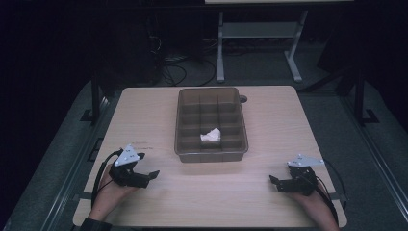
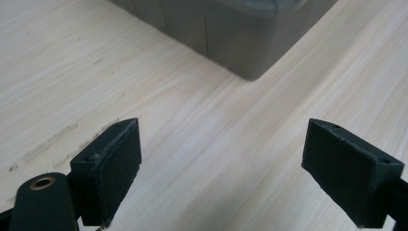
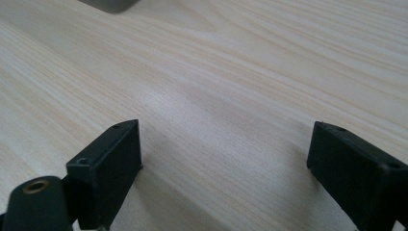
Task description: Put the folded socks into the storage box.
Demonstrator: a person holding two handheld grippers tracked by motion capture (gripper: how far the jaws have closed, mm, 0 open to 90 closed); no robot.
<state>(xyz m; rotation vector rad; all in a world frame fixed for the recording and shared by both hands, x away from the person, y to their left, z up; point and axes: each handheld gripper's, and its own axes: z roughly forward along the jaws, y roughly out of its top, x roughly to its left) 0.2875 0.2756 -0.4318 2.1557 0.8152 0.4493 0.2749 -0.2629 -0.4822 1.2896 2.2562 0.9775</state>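
left hand-held gripper point(image 1: 153, 173) resting wide apart, gripping nothing | right hand-held gripper point(image 1: 273, 180) likewise | white crumpled piece point(image 1: 210, 136) sitting in divided tray point(image 1: 211, 155) mid-counter point(image 1: 269, 202) | risk: jaws catching dividers, nudging tray

The table point(image 1: 269, 125) is showing pale wood with fine darker grain lines — the tray point(image 1: 179, 126) on it is reading a translucent grey-brown. A white crumpled piece point(image 1: 210, 136) is lying inside. Both grippers' jaws are showing matte black — a brass-coloured eyelet point(image 2: 42, 183) is glinting.
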